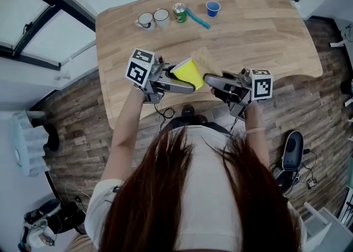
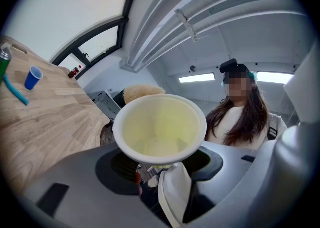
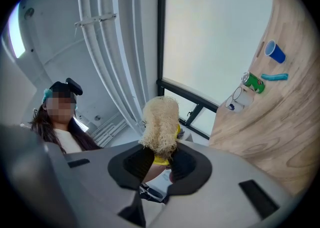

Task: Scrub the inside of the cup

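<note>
The yellow cup (image 1: 188,73) is hanging in the air over the near edge of the wooden table (image 1: 259,36), tipped on its side and showing nothing in its pale inside. Far back on the table two white mugs (image 1: 153,19), a green can (image 1: 180,12) and a small blue cup (image 1: 213,7) are standing, their contents too small to make out. The left gripper (image 2: 162,162) is keeping its jaws wide and clamping them on the yellow cup's wall. The right gripper (image 3: 161,159), jaws drawn close, is pinching a straw-coloured fibrous scrubber (image 3: 160,119) — it is sitting just beside the cup's rim, outside the mouth.
</note>
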Tool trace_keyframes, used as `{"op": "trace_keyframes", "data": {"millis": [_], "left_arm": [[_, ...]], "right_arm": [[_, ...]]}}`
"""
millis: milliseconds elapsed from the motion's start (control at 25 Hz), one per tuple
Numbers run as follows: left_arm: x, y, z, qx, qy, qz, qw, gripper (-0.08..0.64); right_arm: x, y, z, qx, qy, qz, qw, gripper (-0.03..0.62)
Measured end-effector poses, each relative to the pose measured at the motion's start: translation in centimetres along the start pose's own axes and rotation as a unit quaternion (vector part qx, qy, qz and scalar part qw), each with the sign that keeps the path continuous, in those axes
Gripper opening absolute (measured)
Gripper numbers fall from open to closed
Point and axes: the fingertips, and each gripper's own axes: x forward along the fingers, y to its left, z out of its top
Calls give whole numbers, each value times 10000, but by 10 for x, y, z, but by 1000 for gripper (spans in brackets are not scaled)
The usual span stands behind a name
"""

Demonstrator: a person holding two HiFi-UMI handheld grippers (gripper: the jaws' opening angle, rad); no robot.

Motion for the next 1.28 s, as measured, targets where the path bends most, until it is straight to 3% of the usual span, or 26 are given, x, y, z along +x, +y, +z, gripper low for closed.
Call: {"op": "trace_keyframes", "data": {"millis": [600, 960, 1120, 1280], "left_arm": [[-5, 2, 4, 17, 48, 150, 9999, 253], [-13, 33, -10, -7, 411, 1013, 9940, 253], [-22, 52, -18, 45, 708, 1665, 9835, 253], [-31, 76, -24, -27, 813, 2379, 9679, 255]], "right_arm": [[-5, -14, 9, -75, -379, -257, 9989, 92], [-17, -26, 26, -269, -766, -649, 9946, 92], [-19, -31, 28, -404, -768, -898, 9922, 92], [-21, -38, 27, -632, -668, -1268, 9877, 92]]}}
